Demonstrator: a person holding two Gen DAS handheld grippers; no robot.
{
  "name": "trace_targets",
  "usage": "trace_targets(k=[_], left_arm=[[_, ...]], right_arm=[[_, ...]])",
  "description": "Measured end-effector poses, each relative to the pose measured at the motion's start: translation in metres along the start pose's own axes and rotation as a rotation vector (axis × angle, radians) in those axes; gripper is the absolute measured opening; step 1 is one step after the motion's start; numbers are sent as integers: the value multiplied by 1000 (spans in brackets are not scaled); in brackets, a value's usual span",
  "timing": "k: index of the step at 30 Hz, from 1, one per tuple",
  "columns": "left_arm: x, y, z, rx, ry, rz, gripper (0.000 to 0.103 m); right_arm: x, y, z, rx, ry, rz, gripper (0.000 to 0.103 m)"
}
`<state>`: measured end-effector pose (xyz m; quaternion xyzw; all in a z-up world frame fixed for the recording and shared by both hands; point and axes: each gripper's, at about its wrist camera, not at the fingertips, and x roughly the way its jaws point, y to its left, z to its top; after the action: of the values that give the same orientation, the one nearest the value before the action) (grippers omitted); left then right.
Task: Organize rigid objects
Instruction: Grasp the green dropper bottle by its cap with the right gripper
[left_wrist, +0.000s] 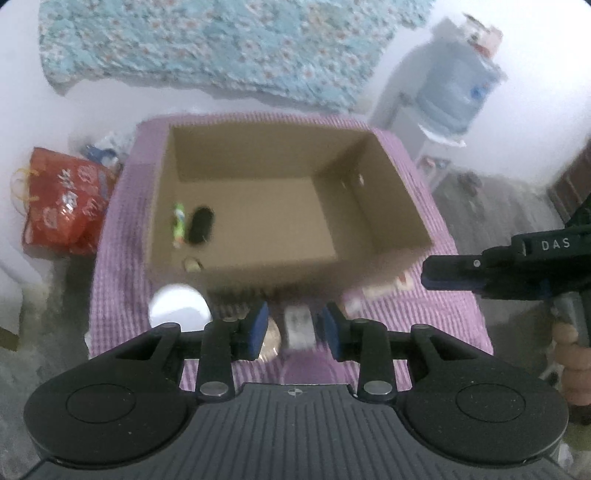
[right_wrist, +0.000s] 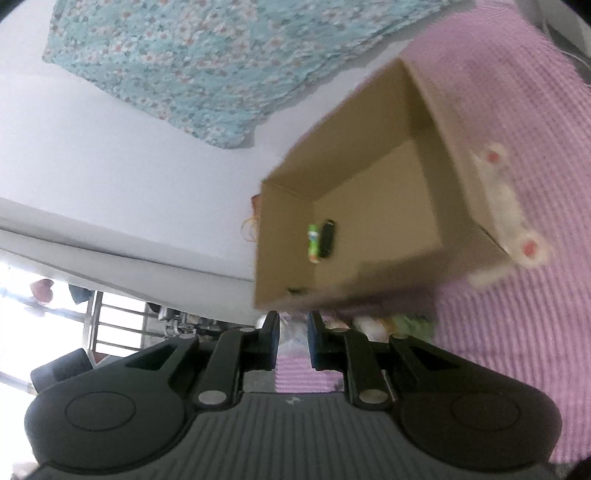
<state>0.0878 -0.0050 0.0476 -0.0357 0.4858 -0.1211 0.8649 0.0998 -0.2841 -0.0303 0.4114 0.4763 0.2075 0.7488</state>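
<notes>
An open cardboard box (left_wrist: 402, 206) stands on a table under a purple ribbed cloth (left_wrist: 122, 236). Inside it, near the left wall, lie a green tube (left_wrist: 178, 225), a black oval object (left_wrist: 200, 225) and a small beige piece (left_wrist: 192, 264). My left gripper (left_wrist: 296, 325) hovers over the cloth in front of the box. Its jaws stand apart around a small white object (left_wrist: 297, 328) without pressing on it. My right gripper (right_wrist: 293, 334) shows only a narrow gap with nothing gripped. It also reaches in from the right (left_wrist: 443, 271), held by a hand (left_wrist: 569, 354).
A white round lid or bowl (left_wrist: 179, 309) and a beige round thing (left_wrist: 272, 341) lie by the box front. A white item with red spots (right_wrist: 508, 206) lies along its right side. A red bag (left_wrist: 62, 206) and a water dispenser (left_wrist: 454, 99) stand beside the table.
</notes>
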Motion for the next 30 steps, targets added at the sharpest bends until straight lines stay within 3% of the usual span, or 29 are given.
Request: trace_targets(k=[5,12,20,27,30], left_arm=[[20,-4,-30,32,59,-4,33],[49,-8,-62,91,137,29,34],[64,-1,-75,97,175,44,34],[64,-12,-63,128,91,20,34],[66,-25,-58,171,30,22,34]], right_arm=[[6,-23,-36,2,5,-79,24],[25,-38,-68,-29,56,-149,25],[53,-37,-79,-66,89,-210,25],[45,-23,-58,-157,9,-254,25],[44,-12,-50,-219,-15,-260,35]])
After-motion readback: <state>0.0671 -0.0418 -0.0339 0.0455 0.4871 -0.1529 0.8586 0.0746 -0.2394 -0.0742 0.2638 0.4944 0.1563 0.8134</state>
